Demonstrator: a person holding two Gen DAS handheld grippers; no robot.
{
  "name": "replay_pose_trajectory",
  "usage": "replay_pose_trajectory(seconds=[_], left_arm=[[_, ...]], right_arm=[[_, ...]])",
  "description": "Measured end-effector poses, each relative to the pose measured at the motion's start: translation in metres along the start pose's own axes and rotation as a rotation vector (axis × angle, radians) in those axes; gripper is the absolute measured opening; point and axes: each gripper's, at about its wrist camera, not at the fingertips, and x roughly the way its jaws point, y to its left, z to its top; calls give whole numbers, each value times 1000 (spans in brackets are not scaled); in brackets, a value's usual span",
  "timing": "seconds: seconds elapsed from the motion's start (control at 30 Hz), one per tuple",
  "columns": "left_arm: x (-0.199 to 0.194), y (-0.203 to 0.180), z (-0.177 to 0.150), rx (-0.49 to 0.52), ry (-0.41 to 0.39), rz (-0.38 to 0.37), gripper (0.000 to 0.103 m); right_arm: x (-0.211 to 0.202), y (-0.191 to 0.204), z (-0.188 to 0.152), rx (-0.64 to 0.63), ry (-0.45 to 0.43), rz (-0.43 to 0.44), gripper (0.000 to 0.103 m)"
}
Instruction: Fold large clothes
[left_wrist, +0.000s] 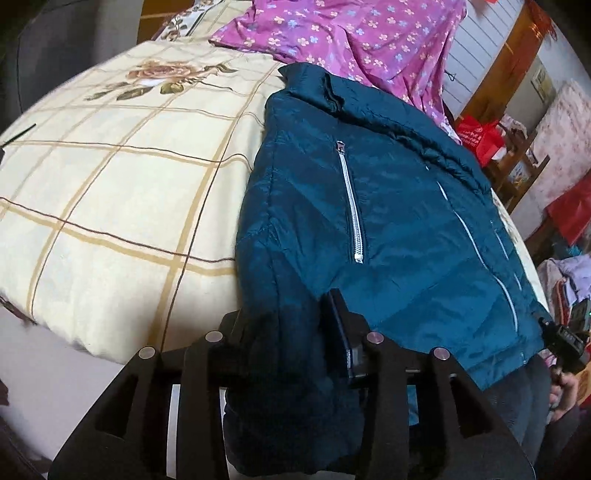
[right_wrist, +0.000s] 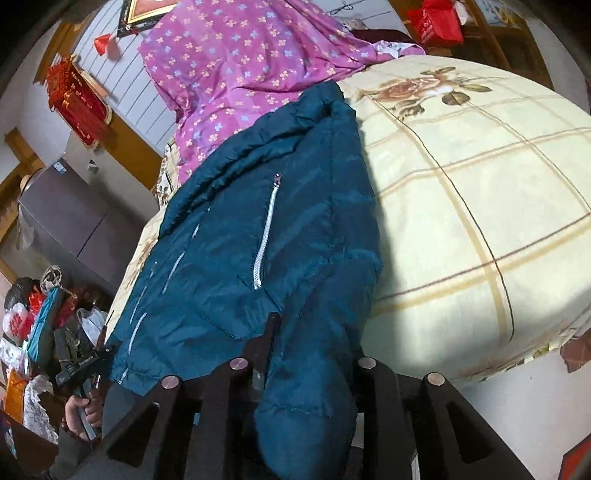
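Left gripper (left_wrist: 291, 332) and right gripper (right_wrist: 314, 354), part-open, each straddle the teal jacket (left_wrist: 388, 221)

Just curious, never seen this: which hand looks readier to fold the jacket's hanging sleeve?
Right, narrowly: the sleeve hangs between the fingers of the right gripper. The left gripper straddles jacket fabric too.

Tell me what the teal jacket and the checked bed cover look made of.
Teal jacket: looks like thin synthetic shell, probably nylon or polyester, slightly shiny, crinkled, puffy; pocket zip looks silvery metal. Checked bed cover: soft matte woven cloth, likely cotton, printed.
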Motion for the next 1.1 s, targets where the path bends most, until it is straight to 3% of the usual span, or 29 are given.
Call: replay_pose_trajectory(seconds=[0.3, 0.47, 0.67, 0.73, 0.83, 1.1], left_arm=[[-1, 1, -2, 6, -16, 6, 36], [-1, 1, -2, 5, -15, 5, 36], [-1, 1, -1, 7, -10, 6, 35], [-1, 3, -1, -8, -1, 1, 29], [-9, 2, 4, -9, -12, 11, 18], [-63, -2, 27, -52, -155, -40, 15]], right_arm=[[-2, -5, -10, 23, -7, 47, 31], [-2, 6, -17, -58, 7, 46, 31], [-7, 17, -19, -115, -18, 11, 21], [-9, 19, -19, -124, -29, -4, 18], [-18, 29, -16, -161, -79, -38, 15], [-67, 70, 7, -266, -251, -71, 13]])
